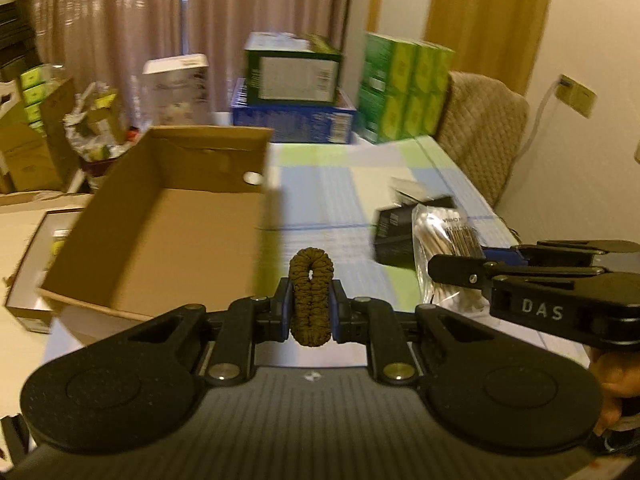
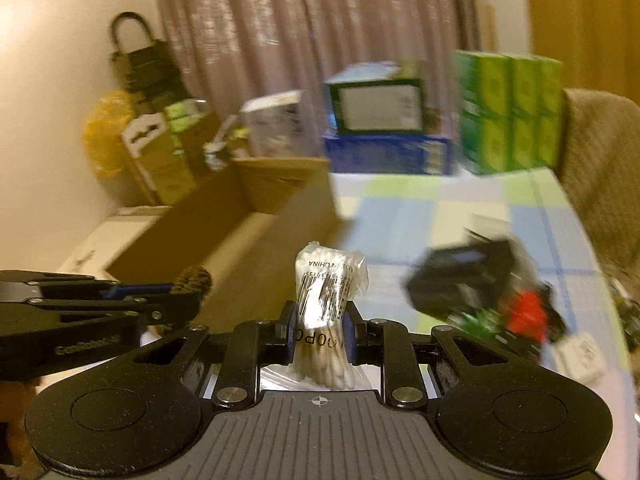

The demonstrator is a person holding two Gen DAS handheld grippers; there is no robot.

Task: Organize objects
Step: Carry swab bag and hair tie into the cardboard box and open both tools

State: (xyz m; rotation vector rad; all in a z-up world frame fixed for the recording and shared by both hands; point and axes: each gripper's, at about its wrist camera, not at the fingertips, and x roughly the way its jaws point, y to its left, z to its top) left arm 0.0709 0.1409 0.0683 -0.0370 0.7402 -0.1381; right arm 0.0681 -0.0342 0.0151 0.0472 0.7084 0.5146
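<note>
My left gripper (image 1: 311,308) is shut on a brown hair scrunchie (image 1: 311,292), held upright above the checked tablecloth (image 1: 320,196) just right of an open cardboard box (image 1: 160,220). My right gripper (image 2: 318,332) is shut on a clear bag of cotton swabs (image 2: 326,296), which stands up between the pads. In the left wrist view the right gripper (image 1: 486,258) reaches in from the right with the swab bag (image 1: 444,248). The right wrist view shows the left gripper (image 2: 172,290) at the left with the scrunchie (image 2: 192,280), in front of the box (image 2: 240,240).
Small black boxes (image 1: 396,236) and a red-and-black item (image 2: 528,312) lie on the table's right side. Stacked blue and green cartons (image 1: 292,92) and green packs (image 1: 404,88) stand at the far end. A padded chair (image 1: 480,136) is beyond the right edge. Clutter sits left of the table.
</note>
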